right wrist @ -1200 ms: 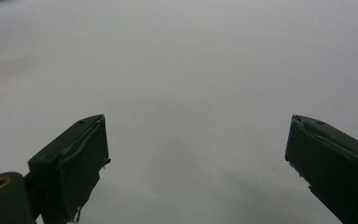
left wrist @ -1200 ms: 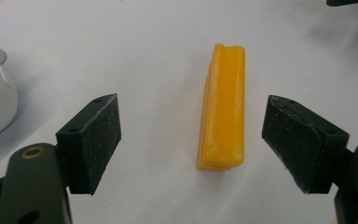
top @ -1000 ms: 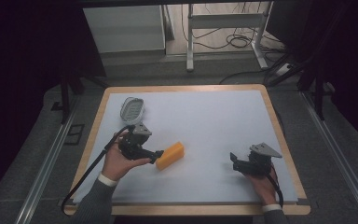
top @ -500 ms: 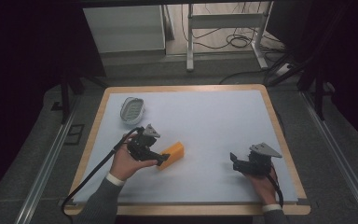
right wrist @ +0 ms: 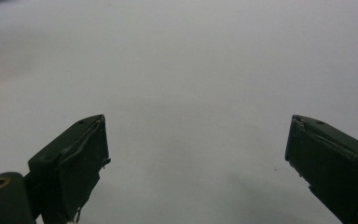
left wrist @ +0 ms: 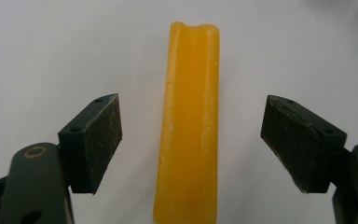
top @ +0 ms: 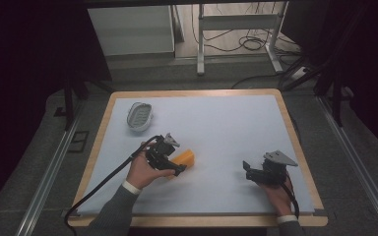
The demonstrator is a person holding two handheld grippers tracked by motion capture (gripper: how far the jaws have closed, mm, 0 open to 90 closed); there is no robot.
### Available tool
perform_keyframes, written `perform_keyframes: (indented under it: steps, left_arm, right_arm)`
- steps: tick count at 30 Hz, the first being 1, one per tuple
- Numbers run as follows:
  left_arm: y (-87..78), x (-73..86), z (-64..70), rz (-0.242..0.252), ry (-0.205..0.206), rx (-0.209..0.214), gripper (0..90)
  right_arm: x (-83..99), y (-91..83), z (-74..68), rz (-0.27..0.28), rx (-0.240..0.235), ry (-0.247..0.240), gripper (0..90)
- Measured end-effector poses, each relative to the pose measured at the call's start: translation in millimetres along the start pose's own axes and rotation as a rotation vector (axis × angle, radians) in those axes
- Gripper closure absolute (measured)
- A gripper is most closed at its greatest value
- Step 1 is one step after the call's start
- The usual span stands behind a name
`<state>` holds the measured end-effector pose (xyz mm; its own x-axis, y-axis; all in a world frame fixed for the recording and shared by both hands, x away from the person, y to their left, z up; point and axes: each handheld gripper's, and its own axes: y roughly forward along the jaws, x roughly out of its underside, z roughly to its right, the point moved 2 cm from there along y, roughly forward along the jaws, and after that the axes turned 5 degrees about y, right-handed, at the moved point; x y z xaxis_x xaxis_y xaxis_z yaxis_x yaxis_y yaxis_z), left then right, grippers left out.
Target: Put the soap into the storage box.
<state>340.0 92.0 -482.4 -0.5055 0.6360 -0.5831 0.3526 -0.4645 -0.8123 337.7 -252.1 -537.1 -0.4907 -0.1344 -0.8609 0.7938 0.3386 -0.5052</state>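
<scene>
One yellow block (left wrist: 191, 126) is seen lying on the pale surface (top: 226, 123), left of centre, set lengthwise between the spread jaws of the left tongs (left wrist: 191, 144), untouched by either pad. The right tongs (top: 247, 171) are held wide open over bare surface, well apart from the block, with nothing gripped. A grey ribbed dish (top: 140, 116) is placed near the far left corner.
</scene>
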Motion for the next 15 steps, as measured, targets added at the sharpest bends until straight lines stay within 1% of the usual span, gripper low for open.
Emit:
perform_keyframes:
  steps: [2,5,7,11,13,15]
  left_arm:
    - [2.1,-0.3,-0.1,-0.002,-0.003,0.005,21.3]
    - [8.6,0.5,-1.9,-0.027,-0.005,-0.001,21.4]
    - [9.7,0.5,-2.1,-0.030,-0.004,-0.003,21.6]
    - [20.6,0.4,-3.5,-0.049,-0.008,-0.011,22.2]
    - [22.8,0.5,-3.9,-0.052,-0.007,-0.014,22.7]
    - [28.3,1.2,-4.8,-0.065,-0.010,-0.016,24.3]
  right_arm:
    - [0.0,0.0,0.0,0.000,-0.001,0.003,6.0]
    - [0.0,0.1,0.1,0.000,-0.001,0.001,6.0]
    - [0.0,0.2,0.0,-0.001,0.000,0.001,6.0]
    - [0.0,0.4,-0.1,-0.004,0.004,0.000,6.0]
    - [0.0,0.4,-0.1,-0.004,0.004,0.000,6.0]
    - [0.0,0.2,-0.1,-0.001,0.005,0.001,6.0]
